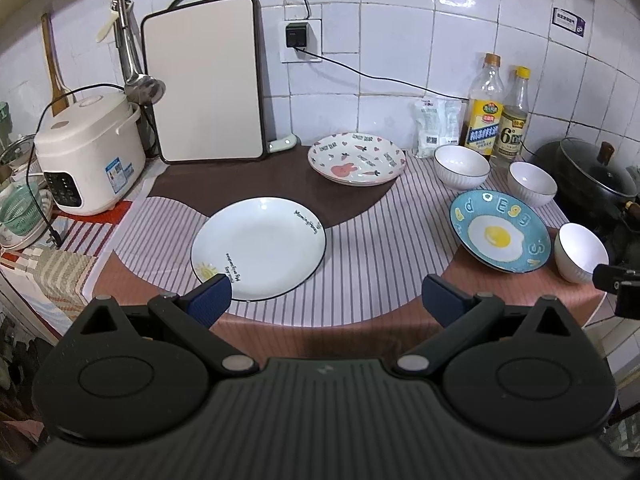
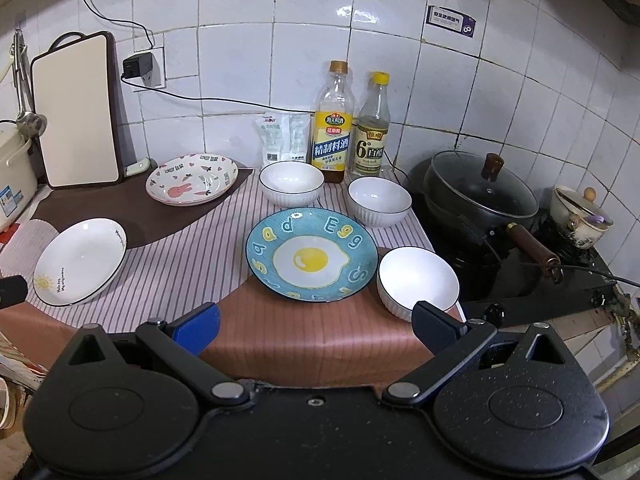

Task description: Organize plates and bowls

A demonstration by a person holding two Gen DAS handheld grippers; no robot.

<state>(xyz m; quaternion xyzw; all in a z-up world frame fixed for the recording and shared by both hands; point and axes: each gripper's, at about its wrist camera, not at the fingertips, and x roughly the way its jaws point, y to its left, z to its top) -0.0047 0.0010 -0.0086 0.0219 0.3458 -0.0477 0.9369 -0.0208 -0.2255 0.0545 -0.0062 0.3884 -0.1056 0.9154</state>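
1. At your far left, only the left wrist view shows the whole rice cooker (image 1: 89, 156) and the ladle (image 1: 138, 76) hanging on the wall; the right wrist view catches just the cooker's edge.
2. The cutting board (image 1: 206, 76) leans upright against the tiles in both views.
3. Your left gripper (image 1: 326, 294) hangs with its jaws wide apart and nothing between them, its left fingertip overlapping the near rim of the white plate (image 1: 258, 248).
4. Behind that, the rabbit plate (image 1: 356, 158) sits on the brown part of the cloth.
5. The egg plate (image 2: 311, 254) lies near the counter's front edge, straight ahead of your right gripper (image 2: 316, 326), whose jaws are also spread wide and empty.
6. Three white bowls stand apart: one bowl (image 2: 291, 182) before the bottles, a second bowl (image 2: 379, 201) to its right, and the nearest bowl (image 2: 418, 286) just beside the egg plate.
7. Only the right wrist view shows the black pan (image 2: 480, 192) in full and the small enamel pot (image 2: 578, 214) beyond it; the left wrist view cuts the pan at its edge.
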